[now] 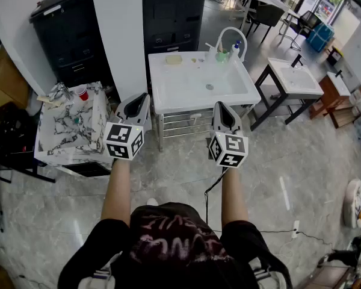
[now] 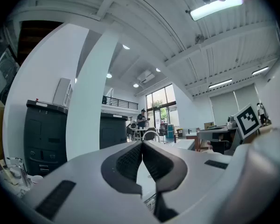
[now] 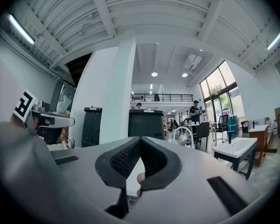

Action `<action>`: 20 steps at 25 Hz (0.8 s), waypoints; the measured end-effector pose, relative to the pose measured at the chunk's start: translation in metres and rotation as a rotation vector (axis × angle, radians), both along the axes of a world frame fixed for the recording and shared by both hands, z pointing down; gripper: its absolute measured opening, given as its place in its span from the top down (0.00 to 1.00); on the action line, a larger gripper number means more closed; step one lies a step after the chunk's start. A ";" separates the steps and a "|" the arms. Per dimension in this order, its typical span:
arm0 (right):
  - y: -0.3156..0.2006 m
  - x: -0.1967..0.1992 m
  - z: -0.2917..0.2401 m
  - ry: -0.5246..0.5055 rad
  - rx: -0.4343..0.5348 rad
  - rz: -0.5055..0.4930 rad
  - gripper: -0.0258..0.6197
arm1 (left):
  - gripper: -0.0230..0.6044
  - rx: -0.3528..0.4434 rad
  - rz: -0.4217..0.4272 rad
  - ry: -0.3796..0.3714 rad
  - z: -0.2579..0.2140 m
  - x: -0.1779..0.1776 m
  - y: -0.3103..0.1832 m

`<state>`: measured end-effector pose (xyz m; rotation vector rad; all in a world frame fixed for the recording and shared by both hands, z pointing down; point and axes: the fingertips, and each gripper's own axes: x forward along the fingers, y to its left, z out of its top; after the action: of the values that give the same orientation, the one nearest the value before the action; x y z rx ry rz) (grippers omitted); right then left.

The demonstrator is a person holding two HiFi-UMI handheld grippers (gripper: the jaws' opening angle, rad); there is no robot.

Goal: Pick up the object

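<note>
I stand in front of a white sink table [image 1: 168, 92] and hold both grippers above the floor, just short of its front edge. On the table's far side lie a yellowish sponge-like block [image 1: 173, 59] and a green cup [image 1: 222, 56] beside the curved faucet [image 1: 231, 38]. My left gripper [image 1: 141, 99] [image 2: 142, 146] is shut, its ribbed pads meeting with nothing between them. My right gripper [image 1: 220, 107] [image 3: 140, 141] is also shut and empty. Both point toward the table, level with each other.
A marble-patterned box [image 1: 93, 122] with a red cup [image 1: 82, 93] on it stands at the left. A white pillar [image 1: 117, 35] and black cabinets [image 1: 66, 29] stand behind. A second white sink stand [image 1: 292, 80] is at the right. A cable [image 1: 271, 230] runs over the floor.
</note>
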<state>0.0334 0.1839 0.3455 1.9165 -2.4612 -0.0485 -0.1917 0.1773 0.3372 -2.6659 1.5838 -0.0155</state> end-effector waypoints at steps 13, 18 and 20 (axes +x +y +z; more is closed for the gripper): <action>-0.002 0.002 0.009 0.005 -0.025 0.009 0.94 | 0.94 -0.020 0.020 -0.008 0.008 0.005 -0.003; -0.004 -0.002 0.010 0.009 -0.015 0.025 0.94 | 0.94 -0.028 0.036 -0.015 0.015 0.001 -0.006; -0.003 -0.005 0.011 0.011 -0.008 0.031 0.94 | 0.94 -0.031 0.044 -0.014 0.018 -0.002 -0.007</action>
<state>0.0283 0.1809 0.3562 1.9456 -2.4203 -0.0475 -0.1937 0.1702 0.3554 -2.7174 1.5328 -0.0580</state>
